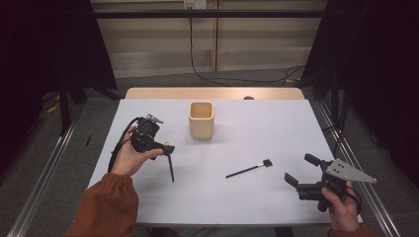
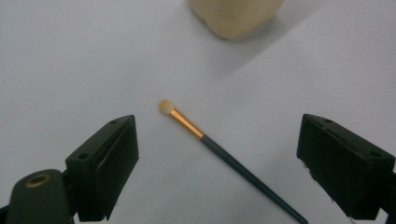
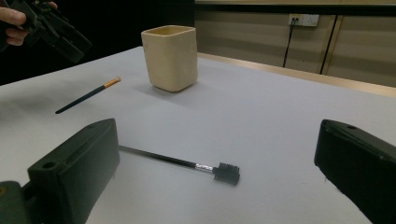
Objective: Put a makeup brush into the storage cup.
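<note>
**Two brushes on the table, both grippers held wide above them**

The person holds the left gripper (image 1: pixel 157 143) up over the left part of the white table (image 1: pixel 267 197), its cable looping down past the wrist and an orange sleeve (image 1: pixel 106 205) showing below. In the left gripper view its two black jaws stand well apart with nothing between them but the tabletop, and down there lies a small makeup brush (image 2: pixel 224 156): a pale rounded tip, a gold ferrule, a dark thin handle. It lies flat, slanted, with the tip pointing toward the beige square cup (image 2: pixel 236 16). From the high view the same brush (image 1: pixel 171 165) lies just under the left gripper, apart from the jaws.

The cup (image 1: pixel 201 120) stands upright in the middle of the table toward the far edge, its mouth open to the ceiling.

The right gripper (image 1: pixel 303 174) sits low near the right front corner, grey plate on top, the hand below it. Its jaws are spread as well, gripping nothing. Ahead of them lies a black spoolie brush (image 3: pixel 187 164), flat on the table, bristle head toward the right jaw. In the high view this brush (image 1: pixel 248 169) lies between the two grippers, nearer the right one and well apart from the cup.
</note>
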Demonstrator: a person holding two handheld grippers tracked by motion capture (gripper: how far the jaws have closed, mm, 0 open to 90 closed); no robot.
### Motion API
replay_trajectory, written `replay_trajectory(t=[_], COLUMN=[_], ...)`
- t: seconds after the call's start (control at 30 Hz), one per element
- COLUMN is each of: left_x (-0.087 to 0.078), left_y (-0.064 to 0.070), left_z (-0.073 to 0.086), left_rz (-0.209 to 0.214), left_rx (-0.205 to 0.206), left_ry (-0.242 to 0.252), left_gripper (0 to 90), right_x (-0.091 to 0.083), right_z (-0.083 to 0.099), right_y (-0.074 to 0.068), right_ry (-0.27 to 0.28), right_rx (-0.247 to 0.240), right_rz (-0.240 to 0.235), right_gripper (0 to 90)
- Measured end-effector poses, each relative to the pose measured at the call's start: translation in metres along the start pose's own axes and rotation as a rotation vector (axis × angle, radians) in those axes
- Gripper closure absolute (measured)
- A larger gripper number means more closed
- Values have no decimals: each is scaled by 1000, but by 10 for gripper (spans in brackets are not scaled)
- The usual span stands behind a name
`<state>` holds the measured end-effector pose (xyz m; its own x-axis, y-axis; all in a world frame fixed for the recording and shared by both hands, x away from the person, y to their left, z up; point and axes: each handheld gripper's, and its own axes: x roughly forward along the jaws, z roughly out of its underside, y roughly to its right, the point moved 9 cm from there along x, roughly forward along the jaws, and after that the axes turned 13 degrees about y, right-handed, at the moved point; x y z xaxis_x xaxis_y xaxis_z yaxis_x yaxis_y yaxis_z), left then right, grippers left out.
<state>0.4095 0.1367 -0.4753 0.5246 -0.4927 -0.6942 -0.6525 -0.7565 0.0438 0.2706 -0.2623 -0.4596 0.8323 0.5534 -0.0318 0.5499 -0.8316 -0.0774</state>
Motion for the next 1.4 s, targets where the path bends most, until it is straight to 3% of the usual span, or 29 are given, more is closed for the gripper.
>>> replay_trajectory(t=[0.2,0.3,0.37,0.4,0.6,0.7,0.87,1.07,1.23,1.4], left_x=[6,10,11,12,14,19,22,25,30,31], left_y=[-1,-4,-3,-2,3,2,2,5,3,5], left_z=[6,14,14,14,13,18,20,20,21,22], left_rz=[-3,-10,-5,-28,-35,-28,-26,-37,-59,-58], left_rx=[-22,-79,-103,-94,-99,-99,-104,-98,-143,-167], left_ry=[-63,-160,-169,-190,-229,-275,-294,-309,-317,-325], left_gripper=[141,164,173,173,181,181,192,294,427,496], right_x=[1,1,1,1,1,1,1,1,1,1], right_z=[1,1,1,1,1,1,2,1,2,2], right_y=[-1,-1,-1,-1,-2,-2,-2,-2,-2,-2], right_ry=[-6,-8,-7,-8,-7,-9,-11,-10,-11,-13], right_rx=[1,2,2,3,8,4,3,5,2,2], right_rz=[-3,-3,-3,-5,-9,-10,-11,-7,-11,-11], right_gripper=[0,0,0,0,0,0,0,0,0,0])
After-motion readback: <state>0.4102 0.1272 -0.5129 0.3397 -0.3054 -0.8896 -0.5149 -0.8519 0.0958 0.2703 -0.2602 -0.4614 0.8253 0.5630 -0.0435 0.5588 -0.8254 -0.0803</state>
